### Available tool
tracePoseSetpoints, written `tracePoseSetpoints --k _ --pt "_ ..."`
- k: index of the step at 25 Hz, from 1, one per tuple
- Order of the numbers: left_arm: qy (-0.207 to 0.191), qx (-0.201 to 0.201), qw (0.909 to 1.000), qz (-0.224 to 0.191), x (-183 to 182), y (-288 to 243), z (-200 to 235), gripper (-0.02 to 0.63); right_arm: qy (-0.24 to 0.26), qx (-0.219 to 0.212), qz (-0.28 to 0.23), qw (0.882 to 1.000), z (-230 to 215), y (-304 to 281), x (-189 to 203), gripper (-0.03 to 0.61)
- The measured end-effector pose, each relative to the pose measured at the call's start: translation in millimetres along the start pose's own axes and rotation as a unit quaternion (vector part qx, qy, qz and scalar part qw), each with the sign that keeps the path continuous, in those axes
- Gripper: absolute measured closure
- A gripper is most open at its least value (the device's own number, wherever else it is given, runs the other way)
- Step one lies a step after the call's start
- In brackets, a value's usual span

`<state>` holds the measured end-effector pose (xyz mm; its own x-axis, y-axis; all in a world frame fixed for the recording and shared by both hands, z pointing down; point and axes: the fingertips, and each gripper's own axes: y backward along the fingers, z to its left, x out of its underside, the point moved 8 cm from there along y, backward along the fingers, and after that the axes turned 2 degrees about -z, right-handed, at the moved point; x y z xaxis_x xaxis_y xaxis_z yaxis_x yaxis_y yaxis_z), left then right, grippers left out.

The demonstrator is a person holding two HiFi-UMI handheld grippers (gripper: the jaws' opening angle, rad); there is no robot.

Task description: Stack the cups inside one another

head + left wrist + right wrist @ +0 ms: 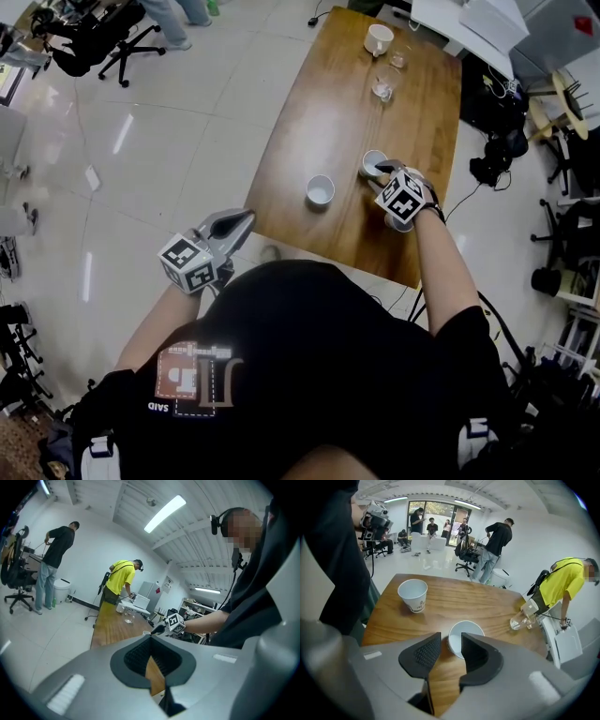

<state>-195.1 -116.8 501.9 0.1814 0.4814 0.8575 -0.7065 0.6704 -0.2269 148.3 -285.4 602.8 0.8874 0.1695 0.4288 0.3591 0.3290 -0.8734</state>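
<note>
Two white paper cups stand on the wooden table [309, 112]. One cup [320, 190] [413, 594] stands alone near the middle. The other cup [372, 162] [462, 629] is at my right gripper [380, 171] [451, 641], which is open. Its left jaw is outside the cup's near wall and its right jaw covers part of the cup's mouth. A third white cup [379, 39] stands at the table's far end. My left gripper [246, 218] [151, 638] is shut and empty, held off the table's near left edge beside my body.
Two clear glasses [382, 87] [397, 58] stand on the far half of the table, seen in the right gripper view as one glass [518, 620]. A person in yellow [562, 588] [123, 579] bends over the far end. Office chairs [103, 37] and other people are behind.
</note>
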Motion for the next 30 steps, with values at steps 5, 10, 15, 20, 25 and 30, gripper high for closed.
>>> tracePoseSetpoints --k 5,10,15,20,25,30 --pt "0.002 -0.014 0.9999 0.005 1 13 5 0.612 0.026 -0.012 0.041 0.999 3 -20 9 0.463" --pt "0.006 -0.019 0.9998 0.004 3 16 8 0.612 0.031 -0.010 0.025 0.999 4 -17 2 0.551" --pt "0.005 -0.010 0.9999 0.004 1 7 3 0.612 0.041 -0.014 0.004 0.999 2 1 -13 0.551" --pt "0.000 0.008 1.0000 -0.005 -2 -4 -1 0.612 0.049 -0.013 -0.004 0.999 2 27 -19 0.552" --pt "0.000 0.020 0.9998 -0.006 -5 -15 -6 0.612 0.052 -0.008 -0.019 0.998 2 57 -22 0.552" --pt "-0.007 0.038 0.9993 -0.005 -7 -26 -13 0.612 0.055 -0.008 -0.037 0.998 6 92 -23 0.552"
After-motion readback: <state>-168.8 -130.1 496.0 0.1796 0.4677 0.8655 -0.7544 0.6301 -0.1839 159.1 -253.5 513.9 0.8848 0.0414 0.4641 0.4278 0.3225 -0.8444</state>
